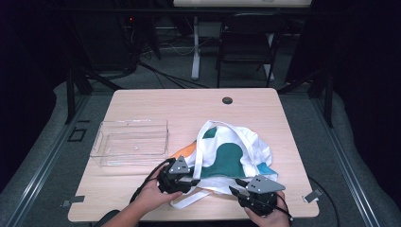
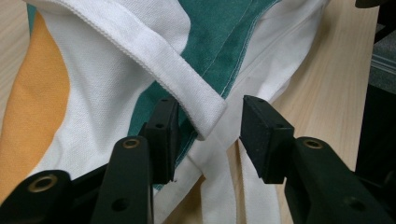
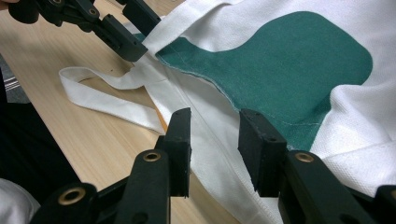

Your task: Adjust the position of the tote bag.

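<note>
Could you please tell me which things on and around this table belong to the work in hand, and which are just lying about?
Part of the job:
- cloth bag with green and orange patches
- its white strap, between the left claw's jaws
- right claw, open over the bag's edge

Just lying about:
- clear plastic tray
- folding chair beyond the table

**Table surface: condition at inspection**

The light wooden table (image 1: 142,101) carries a dark round grommet (image 1: 227,100) at twelve o'clock, near the far edge. A clear plastic tray (image 1: 132,142) lies at nine o'clock. A white tote bag (image 1: 231,153) with teal and orange patches lies from centre toward five o'clock, its strap (image 1: 187,201) trailing to the near edge at six o'clock.
</note>
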